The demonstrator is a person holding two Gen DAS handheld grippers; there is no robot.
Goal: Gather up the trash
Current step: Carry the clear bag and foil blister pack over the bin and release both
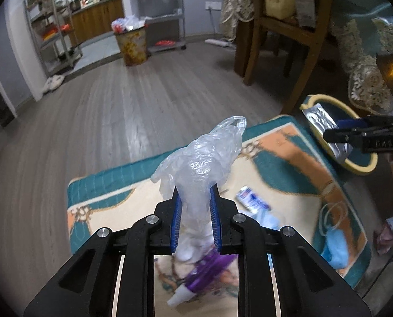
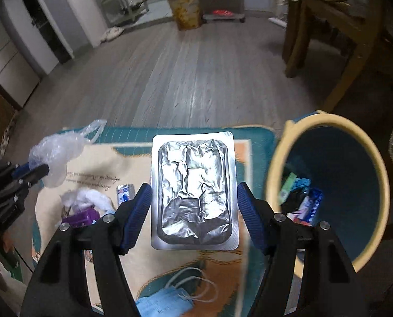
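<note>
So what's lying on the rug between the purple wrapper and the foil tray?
Right wrist view: a small blue-and-white packet lies between the purple wrapper and foil tray.

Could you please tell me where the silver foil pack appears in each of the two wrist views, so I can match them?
Left wrist view: the silver foil pack sits at the right edge, gripped by the right hand-held gripper, in front of the yellow-rimmed bin.
Right wrist view: the pack fills the centre, face-on between the blue pads.
Shared landmark: the yellow-rimmed bin, beside the pack in both.
</note>
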